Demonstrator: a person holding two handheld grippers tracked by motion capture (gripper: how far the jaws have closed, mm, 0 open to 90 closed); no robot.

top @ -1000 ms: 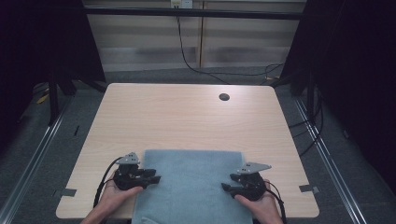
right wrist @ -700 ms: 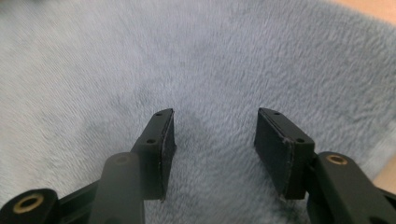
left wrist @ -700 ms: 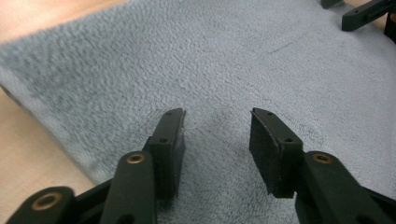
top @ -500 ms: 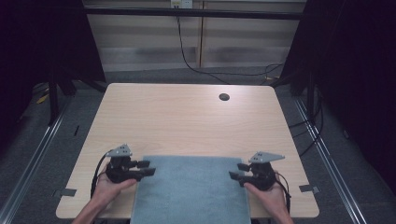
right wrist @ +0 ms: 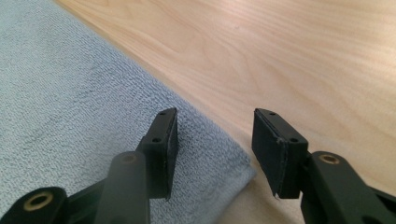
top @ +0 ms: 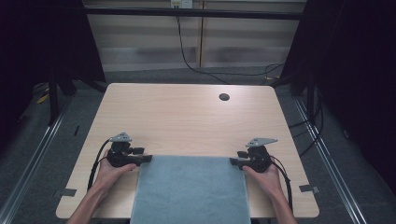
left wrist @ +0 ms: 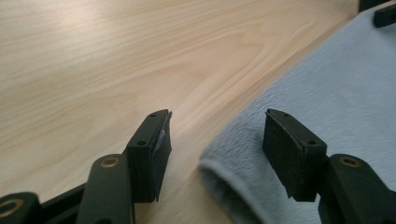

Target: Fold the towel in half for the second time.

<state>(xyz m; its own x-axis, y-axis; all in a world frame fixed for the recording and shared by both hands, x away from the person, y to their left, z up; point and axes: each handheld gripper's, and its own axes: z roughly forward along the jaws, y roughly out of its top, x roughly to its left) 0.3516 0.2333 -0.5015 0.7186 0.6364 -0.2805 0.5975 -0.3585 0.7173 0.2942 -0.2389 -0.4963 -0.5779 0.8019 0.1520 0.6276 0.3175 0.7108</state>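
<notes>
A grey-blue towel [top: 191, 186] lies flat on the near part of the wooden table [top: 187, 116] and hangs over its front edge. My left gripper [top: 148, 159] is at the towel's far left corner, pointing right. In the left gripper view its jaws [left wrist: 217, 116] have just been opening and stand open, with the towel corner [left wrist: 224, 177] lying loose between them. My right gripper [top: 232, 162] is at the far right corner, pointing left. Its jaws [right wrist: 215, 114] have just closed a little but are open, and the pads do not press on the towel corner [right wrist: 229, 172] between them.
A round dark hole [top: 224, 97] sits in the tabletop at the far right. Bare wood stretches beyond the towel. Cables [top: 98, 158] trail from both grippers along the person's hands. Dark frame posts stand at both sides of the table.
Both hands have moved outward, from over the towel's sides to its far corners. The left jaws have opened wider. The towel's far edge has slid slightly toward the person.
</notes>
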